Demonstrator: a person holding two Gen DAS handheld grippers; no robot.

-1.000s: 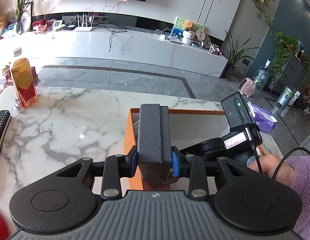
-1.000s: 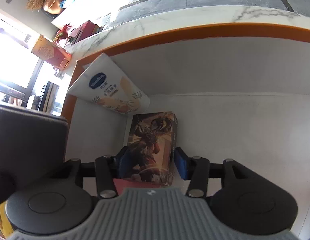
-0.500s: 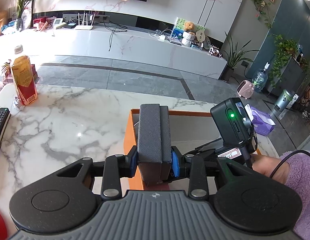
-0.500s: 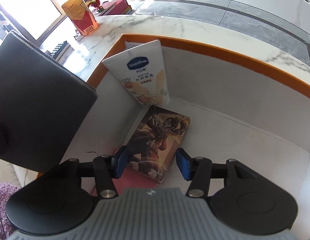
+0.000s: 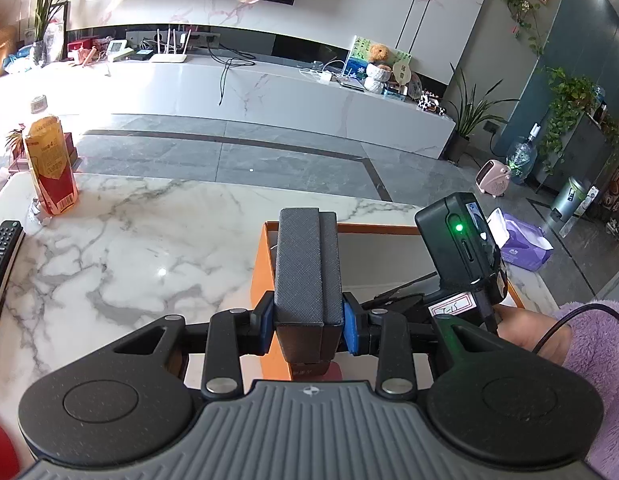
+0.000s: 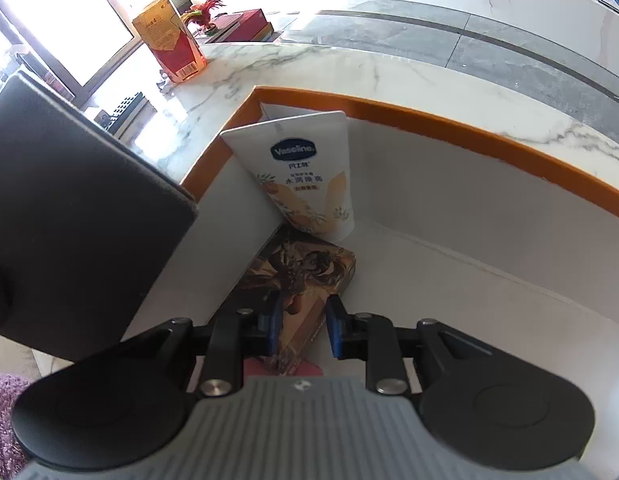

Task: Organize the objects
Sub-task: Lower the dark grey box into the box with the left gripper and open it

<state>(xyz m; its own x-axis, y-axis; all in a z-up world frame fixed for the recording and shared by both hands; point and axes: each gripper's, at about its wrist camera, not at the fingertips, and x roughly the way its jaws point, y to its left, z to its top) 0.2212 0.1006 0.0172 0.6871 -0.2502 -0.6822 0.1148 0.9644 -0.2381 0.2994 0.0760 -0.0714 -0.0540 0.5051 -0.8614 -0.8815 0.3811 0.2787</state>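
Observation:
My left gripper [image 5: 308,322] is shut on a dark grey textured box [image 5: 307,268], held upright above the left rim of an orange box [image 5: 259,276]; the grey box fills the left of the right wrist view [image 6: 69,216]. Inside the orange box [image 6: 469,128], a white Vaseline tube [image 6: 305,176] leans in the far left corner and an illustrated card box [image 6: 305,276] lies on the white floor. My right gripper [image 6: 301,326] is open and empty above the card box's near end. The card box is not between the pads.
A marble table [image 5: 121,252] bears the orange box. A red and yellow drink bottle [image 5: 49,168] stands at its far left, a remote [image 5: 3,256] at the left edge. A purple tissue pack [image 5: 525,244] lies beyond the right side.
My right gripper let go of the card box, rose and pulled back, its jaws narrowing. The card box now lies in the orange box. My left gripper held the grey box steady.

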